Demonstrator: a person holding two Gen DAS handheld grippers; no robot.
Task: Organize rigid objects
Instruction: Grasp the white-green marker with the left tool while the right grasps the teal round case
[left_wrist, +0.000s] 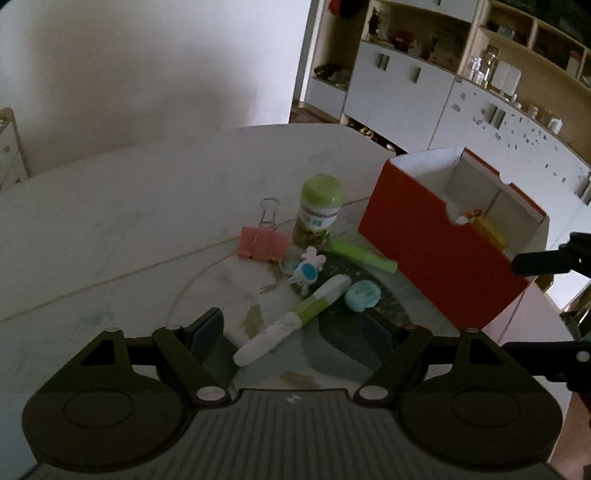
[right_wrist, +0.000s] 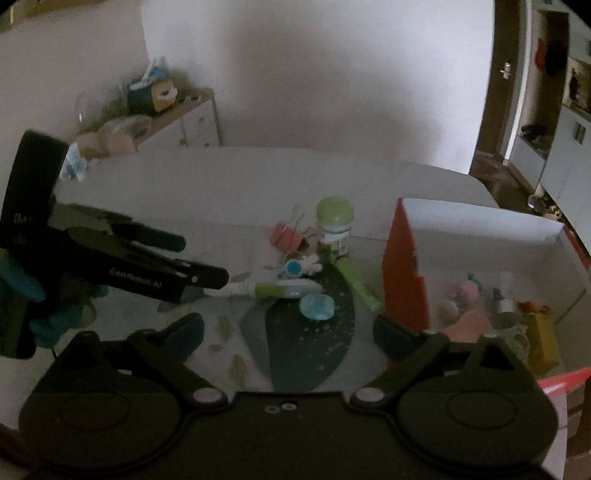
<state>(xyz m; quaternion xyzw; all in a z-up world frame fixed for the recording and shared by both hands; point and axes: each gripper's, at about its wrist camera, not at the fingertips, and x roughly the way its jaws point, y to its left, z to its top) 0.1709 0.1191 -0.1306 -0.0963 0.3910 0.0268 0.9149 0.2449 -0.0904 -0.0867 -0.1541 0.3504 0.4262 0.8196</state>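
A white-and-green pen (left_wrist: 291, 320) lies on the table, its near end between my open left gripper's (left_wrist: 295, 325) fingers. Beyond it lie a blue round eraser (left_wrist: 363, 297), a blue-and-white astronaut keychain (left_wrist: 306, 271), a green highlighter (left_wrist: 364, 255), a pink binder clip (left_wrist: 263, 242) and a green-capped jar (left_wrist: 317, 212). An orange box (left_wrist: 443, 243) stands to the right. My right gripper (right_wrist: 291, 332) is open and empty above the table beside the box (right_wrist: 404, 273); the pen (right_wrist: 273, 290), eraser (right_wrist: 317, 306) and jar (right_wrist: 334, 230) lie ahead of it. The left gripper (right_wrist: 203, 258) shows at the left.
The box holds several items, among them a yellow block (right_wrist: 541, 338) and a pink toy (right_wrist: 467, 291). A dark teal patch (right_wrist: 314, 343) marks the white table (left_wrist: 129, 206). Shelves and cabinets (left_wrist: 424, 85) stand behind; a side cabinet (right_wrist: 177, 114) stands at far left.
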